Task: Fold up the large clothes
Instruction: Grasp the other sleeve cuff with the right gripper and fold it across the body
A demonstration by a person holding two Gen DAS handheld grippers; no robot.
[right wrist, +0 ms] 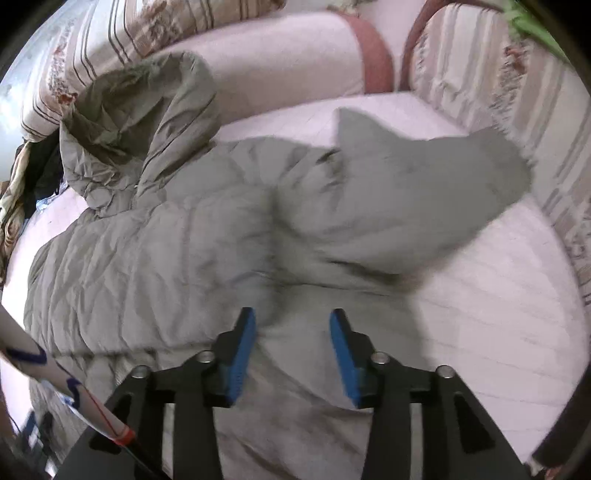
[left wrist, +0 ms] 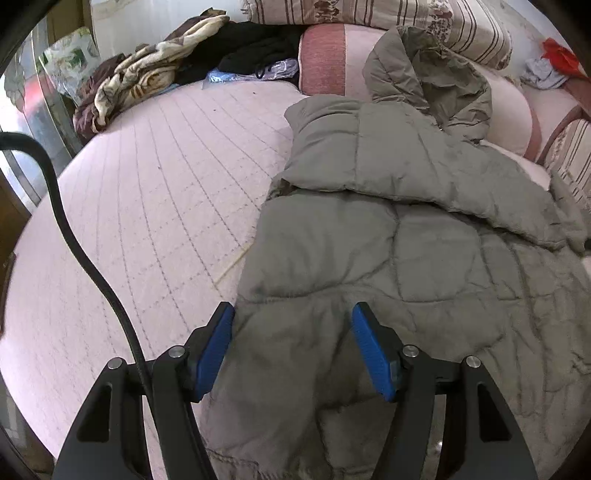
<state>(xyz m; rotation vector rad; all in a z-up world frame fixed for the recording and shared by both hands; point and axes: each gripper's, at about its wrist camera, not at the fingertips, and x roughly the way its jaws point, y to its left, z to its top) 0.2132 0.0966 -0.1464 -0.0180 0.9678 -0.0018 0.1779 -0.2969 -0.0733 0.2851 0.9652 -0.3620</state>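
Note:
A large grey-green quilted hooded jacket (left wrist: 406, 229) lies spread on a pink quilted bed (left wrist: 155, 192). One sleeve (left wrist: 369, 162) is folded across its body, and the hood (left wrist: 424, 70) lies against the cushions. My left gripper (left wrist: 291, 314) is open, its blue pads either side of the jacket's lower hem. In the right wrist view the jacket (right wrist: 166, 240) fills the middle, with the other sleeve (right wrist: 424, 177) sticking out to the right, blurred. My right gripper (right wrist: 291, 321) is open just above the jacket's fabric.
Striped and pink cushions (left wrist: 369, 14) line the far edge of the bed and curve round its right side (right wrist: 517, 110). A heap of brown, cream and black clothes (left wrist: 155, 74) lies at the far left. A black cable (left wrist: 74, 236) hangs beside my left gripper.

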